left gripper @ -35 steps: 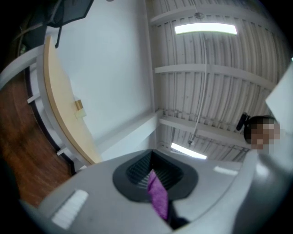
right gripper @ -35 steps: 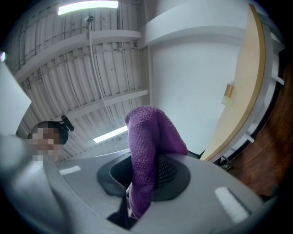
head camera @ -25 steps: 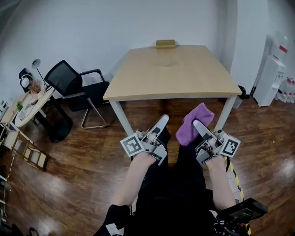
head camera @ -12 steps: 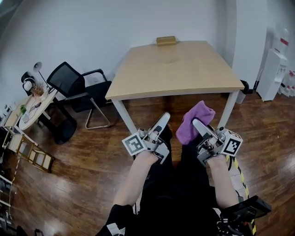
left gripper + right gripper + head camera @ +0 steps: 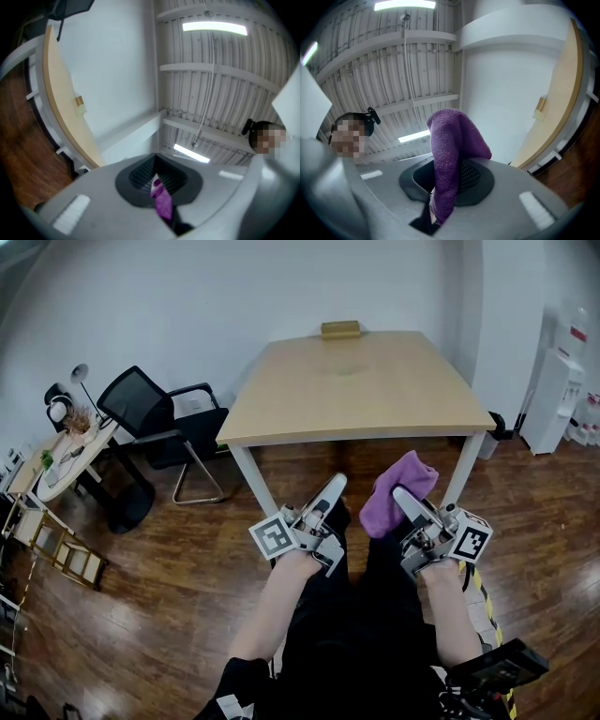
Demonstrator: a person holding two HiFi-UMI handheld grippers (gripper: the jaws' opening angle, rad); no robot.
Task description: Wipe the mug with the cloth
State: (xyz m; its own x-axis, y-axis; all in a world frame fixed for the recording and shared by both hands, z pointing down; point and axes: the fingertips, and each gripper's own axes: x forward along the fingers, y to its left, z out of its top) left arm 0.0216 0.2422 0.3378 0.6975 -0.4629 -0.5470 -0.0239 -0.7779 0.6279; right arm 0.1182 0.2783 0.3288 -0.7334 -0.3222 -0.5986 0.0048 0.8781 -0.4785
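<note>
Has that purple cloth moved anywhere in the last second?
No. The purple cloth remains just left of the table leg, as before.

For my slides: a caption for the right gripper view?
Right hand-held gripper shut on a purple cloth; wooden table behind.

Right hand-held gripper (image 5: 401,494) and table (image 5: 356,381) drifted marginally rightward (barely).

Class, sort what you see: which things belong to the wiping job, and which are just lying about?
Job: cloth, gripped in the right gripper's jaws. No mug in view.
Lying about: table, block, chair.
</note>
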